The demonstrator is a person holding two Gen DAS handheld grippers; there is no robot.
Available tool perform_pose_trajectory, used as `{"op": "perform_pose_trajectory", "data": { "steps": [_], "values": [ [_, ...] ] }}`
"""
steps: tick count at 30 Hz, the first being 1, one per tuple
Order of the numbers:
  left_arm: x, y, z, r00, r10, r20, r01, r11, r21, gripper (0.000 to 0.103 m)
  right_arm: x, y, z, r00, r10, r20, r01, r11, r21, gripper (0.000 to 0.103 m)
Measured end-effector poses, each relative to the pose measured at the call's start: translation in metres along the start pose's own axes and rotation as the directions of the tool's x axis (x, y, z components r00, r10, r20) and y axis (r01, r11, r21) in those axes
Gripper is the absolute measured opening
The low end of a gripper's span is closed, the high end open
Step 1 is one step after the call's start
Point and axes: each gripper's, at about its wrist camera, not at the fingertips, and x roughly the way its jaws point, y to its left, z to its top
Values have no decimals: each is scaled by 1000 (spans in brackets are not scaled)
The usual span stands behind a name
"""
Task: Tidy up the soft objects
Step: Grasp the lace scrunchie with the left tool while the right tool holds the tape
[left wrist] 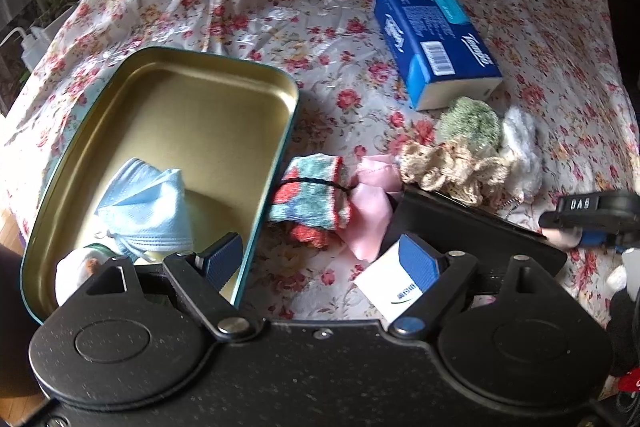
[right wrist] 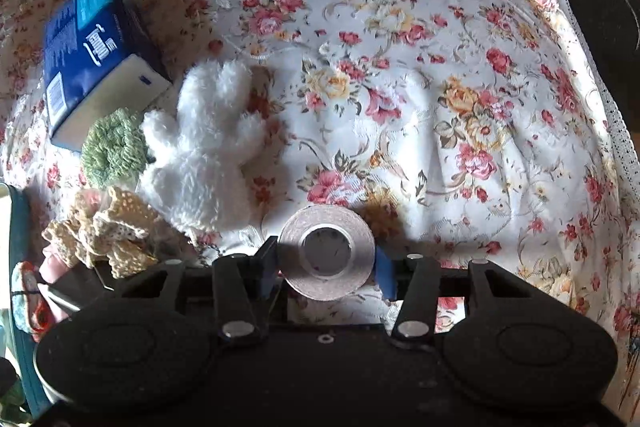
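An open gold tin [left wrist: 208, 115] lies at the left with a blue face mask [left wrist: 148, 207] inside. My left gripper [left wrist: 324, 263] is open and empty, straddling the tin's right rim. Beside it lie a knitted red-teal cloth [left wrist: 312, 199], pink fabric [left wrist: 372, 203], a beige crochet piece [left wrist: 452, 167], a green scrunchie [left wrist: 472, 123] and a white fluffy glove [right wrist: 208, 147]. My right gripper [right wrist: 326, 267] is shut on a roll of beige tape [right wrist: 328, 251], held just above the floral bedspread.
A blue tissue pack [left wrist: 432, 39] lies beyond the soft pile. A black flat case [left wrist: 472, 227] and a small white box [left wrist: 396, 287] lie by the left gripper. The bed's right edge [right wrist: 616, 131] drops off beyond lace trim.
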Motion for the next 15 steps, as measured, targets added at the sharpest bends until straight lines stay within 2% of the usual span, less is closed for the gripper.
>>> {"op": "perform_pose_trajectory", "data": {
  "steps": [6, 10, 15],
  "values": [
    [6, -18, -2, 1000, -11, 19, 10, 999, 53, 81, -22, -15, 6, 993, 87, 82, -93, 994, 64, 48],
    [8, -34, 6, 998, -42, 40, 39, 996, 75, 81, -30, -19, 7, 987, 104, 123, -114, 990, 80, 48],
    [12, -62, 16, 994, -89, 62, 79, 985, 152, 82, -31, -26, 10, 983, 115, 140, -129, 987, 97, 48]
  ]
}}
